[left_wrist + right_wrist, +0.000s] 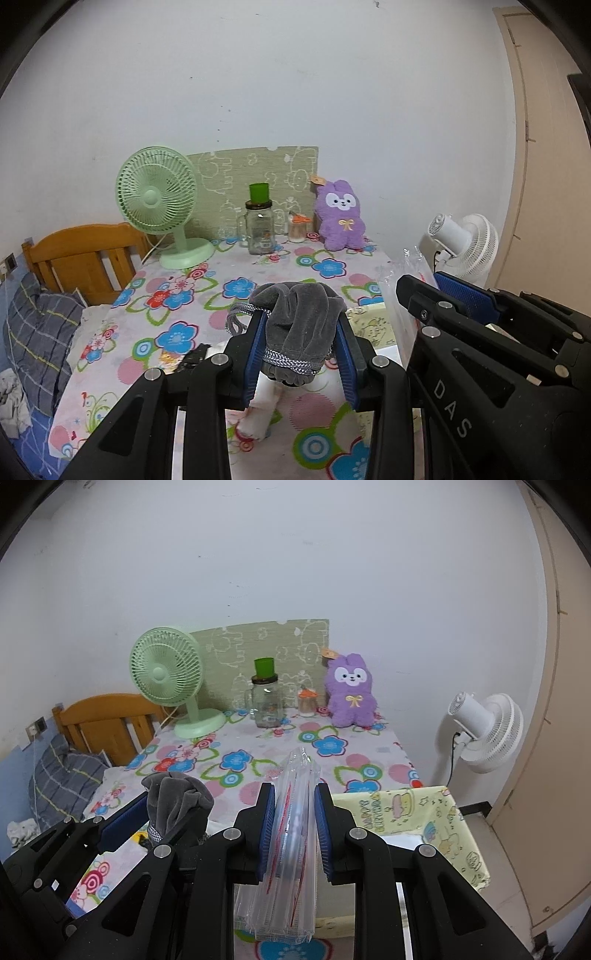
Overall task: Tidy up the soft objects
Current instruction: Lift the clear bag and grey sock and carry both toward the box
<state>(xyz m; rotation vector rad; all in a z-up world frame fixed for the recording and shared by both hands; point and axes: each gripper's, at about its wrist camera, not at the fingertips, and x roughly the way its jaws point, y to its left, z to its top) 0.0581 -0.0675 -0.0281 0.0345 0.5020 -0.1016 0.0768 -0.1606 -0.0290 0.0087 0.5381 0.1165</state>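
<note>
With the left gripper [301, 332] clamped on the grey glove [299, 314] above the table [207, 295] and the right gripper [294, 816] pinching the bag stack [291, 834], both should carry level toward the yellow box [443, 819], grips kept firm.

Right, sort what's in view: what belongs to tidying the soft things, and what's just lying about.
In the job:
- grey glove, in the left tongs
- clear plastic bags, in the right tongs
- yellow fabric box
- purple plush bunny, perhaps

Lying about:
- green fan
- glass jar
- white fan
</note>
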